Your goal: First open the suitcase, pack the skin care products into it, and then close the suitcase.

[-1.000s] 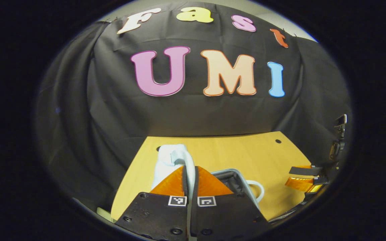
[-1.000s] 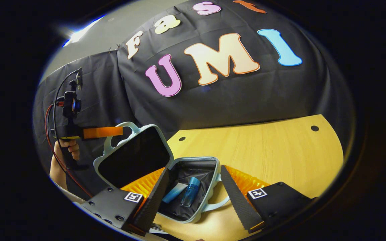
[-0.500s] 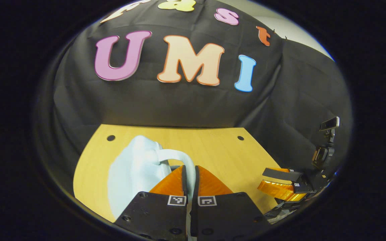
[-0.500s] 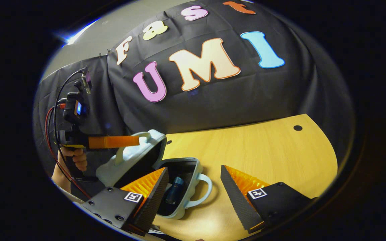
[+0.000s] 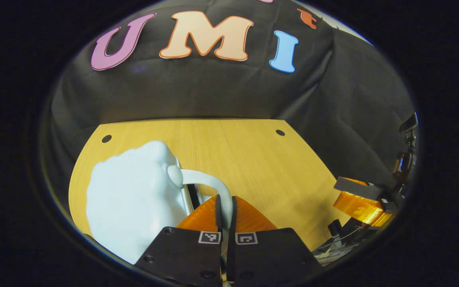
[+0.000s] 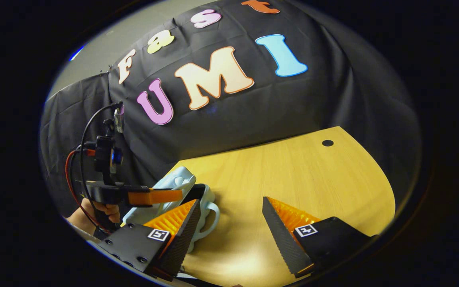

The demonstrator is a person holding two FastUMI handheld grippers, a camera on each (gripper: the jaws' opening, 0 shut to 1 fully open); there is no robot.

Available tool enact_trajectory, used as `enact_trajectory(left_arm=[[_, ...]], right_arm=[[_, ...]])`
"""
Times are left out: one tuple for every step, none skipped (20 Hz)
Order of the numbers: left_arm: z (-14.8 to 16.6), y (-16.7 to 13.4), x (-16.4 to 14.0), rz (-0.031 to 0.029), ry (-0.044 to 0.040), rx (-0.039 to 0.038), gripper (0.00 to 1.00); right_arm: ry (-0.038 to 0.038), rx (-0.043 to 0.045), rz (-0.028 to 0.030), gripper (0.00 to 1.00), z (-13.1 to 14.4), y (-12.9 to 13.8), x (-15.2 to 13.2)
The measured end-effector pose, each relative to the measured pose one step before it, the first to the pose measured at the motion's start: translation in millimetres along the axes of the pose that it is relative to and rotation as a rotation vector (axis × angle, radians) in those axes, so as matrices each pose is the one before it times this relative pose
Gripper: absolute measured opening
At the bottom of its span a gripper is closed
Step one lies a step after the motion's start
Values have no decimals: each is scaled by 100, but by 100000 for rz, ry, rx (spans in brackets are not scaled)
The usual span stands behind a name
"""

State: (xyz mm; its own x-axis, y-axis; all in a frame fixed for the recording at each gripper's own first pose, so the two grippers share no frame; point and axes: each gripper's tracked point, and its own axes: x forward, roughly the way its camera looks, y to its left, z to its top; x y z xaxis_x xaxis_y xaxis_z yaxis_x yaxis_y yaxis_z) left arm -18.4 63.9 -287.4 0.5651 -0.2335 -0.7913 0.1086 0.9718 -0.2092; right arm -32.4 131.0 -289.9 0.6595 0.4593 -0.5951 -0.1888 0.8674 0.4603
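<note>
Suitcase lid (image 5: 134, 199): rigid light shell; left gripper (image 5: 224, 203) clenched on its lid handle (image 5: 209, 183), best hold. Right gripper (image 6: 229, 223) released.

Both views face the shared table (image 5: 253, 159) low, close

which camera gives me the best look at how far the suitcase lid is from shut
The right gripper view: it catches the suitcase side-on, the lid tilted low over the base, a dark gap left. The left gripper view has the lid's pale shell and the handle pinched in the left claw, the seam hidden.
</note>
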Motion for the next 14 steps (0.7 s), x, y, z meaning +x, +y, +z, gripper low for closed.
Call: enact_trajectory(left_arm=[[-542,-600,488,-890,2119,-1389,0],[-848,-467,4,-702,1524,-2178,3],[-31,-602,71,-578,-1750,-2041,11],[505,-757,-221,-1453,-2629,-1957,9],[657,-854,-554,-768,-3623,-1524,26],[528,-264,-196,1476,-4464,-553,42],[806,-108,-486,2733,-5184,213,59],[976,80,-406,3416,-5443,491,76],[1162,310,-671,4089,-6123,1068,92],[1338,356,-791,4632,-6548,1570,95],[1335,588,-922,4916,-6434,1857,96],[1547,831,-954,4717,-6314,2177,96],[1842,862,-684,3625,-6561,2098,96],[1522,636,-606,3295,-4902,2450,96]], right_arm=[[-215,-387,169,98,289,-439,-152],[-432,-646,354,98,241,-377,-200],[-423,-1084,500,98,278,-358,-166],[-626,-1577,666,98,282,-242,-2],[-703,-2052,462,98,214,-319,-67],[-820,-2083,1138,98,220,-192,-132],[-911,-1803,1145,98,406,0,-93],[-1233,-1641,689,98,406,-110,10],[-1924,-1792,288,98,819,36,-68],[-2338,-1659,-747,98,1028,-36,58],[-3372,-1220,-1156,98,1322,75,-45],[-4704,-808,-844,98,1640,406,68],[-5274,-938,-1519,98,1816,414,17],[-5097,-1390,-1478,98,1723,394,-125]])
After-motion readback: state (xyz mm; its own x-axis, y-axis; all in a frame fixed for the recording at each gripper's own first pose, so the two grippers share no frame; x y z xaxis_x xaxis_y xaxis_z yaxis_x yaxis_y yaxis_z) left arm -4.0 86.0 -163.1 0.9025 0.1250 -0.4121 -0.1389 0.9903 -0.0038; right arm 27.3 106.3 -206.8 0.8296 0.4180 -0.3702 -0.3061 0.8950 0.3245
